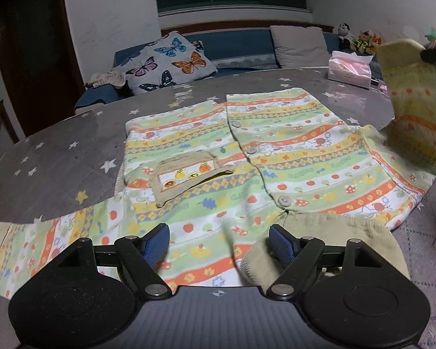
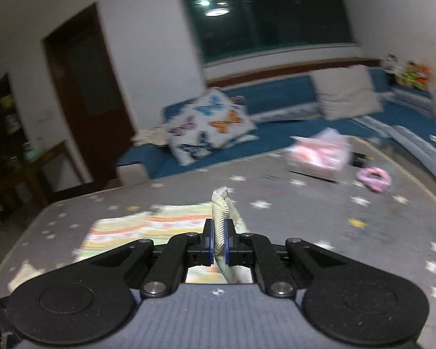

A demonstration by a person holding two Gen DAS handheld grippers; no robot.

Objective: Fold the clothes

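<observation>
While the green bands of the patterned shirt (image 1: 276, 157) carry small lettering, it is too blurred in the left wrist view to read. This shirt lies spread across the star-printed grey table (image 1: 58, 151), filling the middle of the frame, buttons up its centre and a beige pocket (image 1: 186, 177) at centre left. At the bottom the left gripper (image 1: 219, 242) stands released, blue pads wide apart above the collar (image 1: 328, 232), gripping nothing. At the upper right a sleeve (image 1: 412, 110) is lifted off the table, the right gripper (image 1: 433, 53) holding it cut off by the frame edge.

The right wrist view is smeared. Its right gripper (image 2: 219, 244) is clenched on the sleeve's ribbed cuff (image 2: 220, 218) at lower centre. Any print on the pink tissue pack (image 2: 319, 154) at right is unreadable.
</observation>
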